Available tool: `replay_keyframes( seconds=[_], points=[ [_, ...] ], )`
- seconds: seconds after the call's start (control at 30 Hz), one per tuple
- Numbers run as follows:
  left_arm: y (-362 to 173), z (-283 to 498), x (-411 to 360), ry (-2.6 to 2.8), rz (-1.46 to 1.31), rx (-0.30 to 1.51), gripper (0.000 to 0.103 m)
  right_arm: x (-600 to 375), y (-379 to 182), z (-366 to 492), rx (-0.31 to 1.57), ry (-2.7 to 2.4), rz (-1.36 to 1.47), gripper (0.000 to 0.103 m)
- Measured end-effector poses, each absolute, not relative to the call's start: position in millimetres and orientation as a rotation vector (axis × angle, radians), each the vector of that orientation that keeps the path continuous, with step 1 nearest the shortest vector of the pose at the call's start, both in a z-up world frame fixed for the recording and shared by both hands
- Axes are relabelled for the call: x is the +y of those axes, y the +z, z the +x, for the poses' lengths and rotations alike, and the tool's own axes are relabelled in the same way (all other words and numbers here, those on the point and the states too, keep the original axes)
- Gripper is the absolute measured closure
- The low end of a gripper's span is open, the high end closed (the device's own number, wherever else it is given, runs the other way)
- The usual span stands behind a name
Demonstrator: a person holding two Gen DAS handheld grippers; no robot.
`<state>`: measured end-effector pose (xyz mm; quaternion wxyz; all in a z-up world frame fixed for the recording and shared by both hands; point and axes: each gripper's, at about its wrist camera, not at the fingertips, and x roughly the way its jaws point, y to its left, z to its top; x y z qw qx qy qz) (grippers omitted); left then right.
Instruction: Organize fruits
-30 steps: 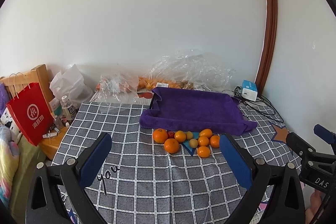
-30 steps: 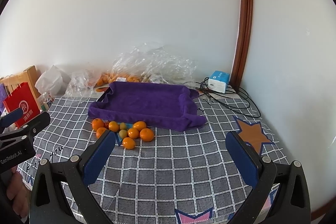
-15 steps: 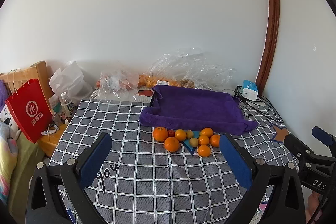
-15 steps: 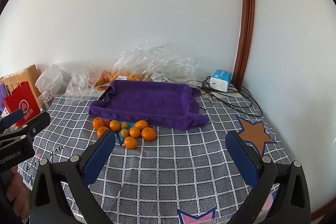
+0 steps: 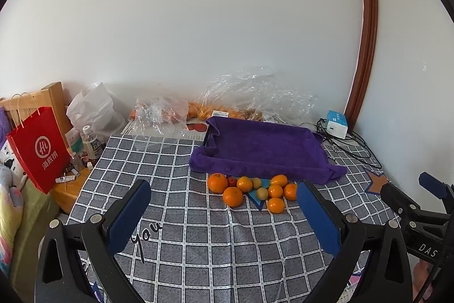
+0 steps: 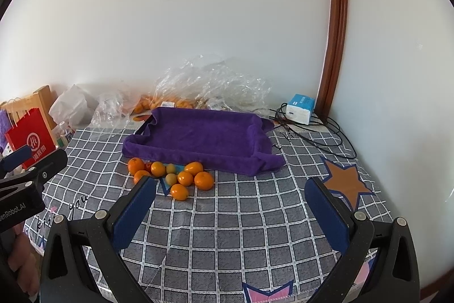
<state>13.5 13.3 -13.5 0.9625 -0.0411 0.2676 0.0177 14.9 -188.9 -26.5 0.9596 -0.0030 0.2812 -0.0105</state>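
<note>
Several oranges (image 5: 233,196) and small yellow-green fruits (image 5: 262,193) lie in a cluster on the checked tablecloth, just in front of a tray covered by a purple towel (image 5: 264,145). The same fruit cluster (image 6: 179,191) and purple tray (image 6: 201,132) show in the right wrist view. My left gripper (image 5: 224,205) is open and empty, above the cloth short of the fruit. My right gripper (image 6: 231,200) is open and empty, to the right of the fruit. Each gripper shows at the edge of the other's view.
Clear plastic bags (image 5: 255,95) with more oranges lie behind the tray by the wall. A blue-white box (image 5: 336,123) and black cables (image 6: 320,132) sit at the back right. A red paper bag (image 5: 39,146) and bottles stand off the table's left edge.
Both grippers have shifted slightly, so the fruit and tray sit a little nearer in view. Nothing on the table moved and both grippers stay open.
</note>
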Motion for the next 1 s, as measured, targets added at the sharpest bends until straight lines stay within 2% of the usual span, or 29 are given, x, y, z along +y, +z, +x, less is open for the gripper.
replay_keyframes(
  seconds=[0.53, 0.77, 0.87, 0.93, 1.0],
  points=[
    [-35.4, 36.8, 44.3, 0.056, -0.169, 0.575, 0.0, -184.3, -43.9, 35.1, 0.559, -0.032, -0.004, 0.0],
    [-53.0, 67.8, 44.6, 0.093, -0.113, 0.602, 0.0, -180.8, -73.0, 69.8, 0.647, 0.013, 0.013, 0.0],
    [-68.7, 83.9, 46.1, 0.08, -0.115, 0.646, 0.002, -177.2, -96.7, 92.3, 0.713, 0.016, -0.013, 0.007],
    [-79.3, 94.5, 47.3, 0.078, -0.127, 0.674, 0.005, -174.5, -112.6, 105.8, 0.756, 0.038, -0.028, 0.017],
    [-90.3, 104.3, 45.2, 0.071, -0.12, 0.689, 0.007, -171.4, -128.5, 118.2, 0.787, 0.058, -0.042, 0.02]
  ],
)
